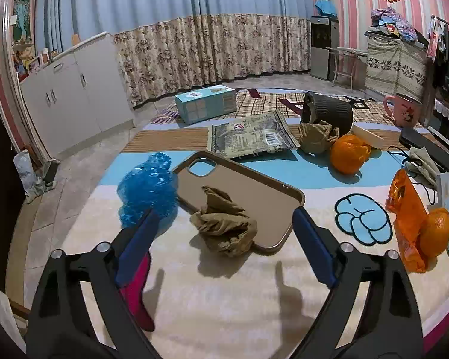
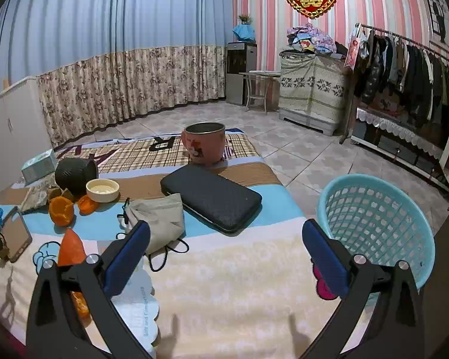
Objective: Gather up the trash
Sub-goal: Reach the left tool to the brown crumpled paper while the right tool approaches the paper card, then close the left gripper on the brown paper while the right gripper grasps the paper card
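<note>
A crumpled brown paper (image 1: 224, 227) lies partly on a tan phone case (image 1: 254, 188) on the blanket. My left gripper (image 1: 226, 212) hangs just above it, open, one finger on each side and no pad touching it. A crumpled blue plastic bag (image 1: 149, 185) sits by the left finger. Farther off are a second brown paper wad (image 1: 315, 134), orange peel (image 1: 348, 154) and an orange wrapper (image 1: 404, 209). My right gripper (image 2: 226, 224) is open and empty over the blanket, with a grey face mask (image 2: 161, 221) by its left finger. A light blue basket (image 2: 404, 209) stands on the floor at the right.
A foil packet (image 1: 251, 137), a tipped black pot (image 1: 329, 110), a tissue box (image 1: 205, 104) and a pink mug (image 2: 205, 143) lie farther back. A black flat case (image 2: 212, 200) and a white bowl (image 2: 102, 190) sit mid-blanket. Beyond the blanket's right edge is tiled floor.
</note>
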The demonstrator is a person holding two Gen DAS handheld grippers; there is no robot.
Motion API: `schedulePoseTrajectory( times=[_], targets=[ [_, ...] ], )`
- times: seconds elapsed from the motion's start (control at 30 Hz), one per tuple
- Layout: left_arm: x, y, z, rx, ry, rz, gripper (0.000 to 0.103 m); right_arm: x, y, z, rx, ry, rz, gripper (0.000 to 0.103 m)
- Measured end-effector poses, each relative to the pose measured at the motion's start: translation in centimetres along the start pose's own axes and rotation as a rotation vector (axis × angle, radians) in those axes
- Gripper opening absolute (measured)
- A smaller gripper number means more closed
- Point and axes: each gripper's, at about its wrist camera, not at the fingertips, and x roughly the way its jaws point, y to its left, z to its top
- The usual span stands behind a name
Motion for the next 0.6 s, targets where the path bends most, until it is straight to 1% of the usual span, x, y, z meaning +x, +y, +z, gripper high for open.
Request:
schedulePoseTrajectory(
  times=[0.1, 0.17, 0.2, 0.27, 0.3, 0.37, 0.4, 0.47, 0.6],
  targets=[
    [0.4, -0.1, 0.2, -0.004, 0.004, -0.009, 0.083, 0.2, 0.3, -0.3, -0.004, 0.004, 0.006, 0.099],
    [0.8, -0.1, 0.3, -0.007, 0.018, -0.019, 0.072, 0.2, 0.3, -0.2, -0.006, 0.007, 0.011, 0.099],
    [1.0, -0.1, 0.3, -0.009, 0.026, -0.022, 0.069, 0.2, 0.5, -0.2, -0.009, 0.006, 0.013, 0.099],
    [1.5, -0.1, 0.2, -0.016, 0.044, -0.031, 0.058, 0.0, 0.7, -0.3, -0.014, 0.001, 0.017, 0.099],
    [1.6, 0.0, 0.3, -0.018, 0.049, -0.036, 0.056, -0.2, 0.8, -0.4, -0.017, -0.001, 0.022, 0.099],
    [1.8, -0.1, 0.4, -0.021, 0.055, -0.043, 0.045, -0.4, 1.1, -0.6, -0.025, -0.003, 0.032, 0.099],
    [1.8, -0.1, 0.4, -0.021, 0.058, -0.041, 0.042, -0.4, 1.4, -0.7, -0.034, -0.003, 0.036, 0.099],
    [1.8, -0.1, 0.4, -0.018, 0.055, -0.032, 0.034, -0.4, 1.8, -0.9, -0.052, 0.004, 0.042, 0.099],
    [1.4, 0.2, 0.4, -0.028, 0.051, -0.038, 0.033, -0.5, 2.5, -1.4, -0.085, 0.012, 0.054, 0.099]
  ],
)
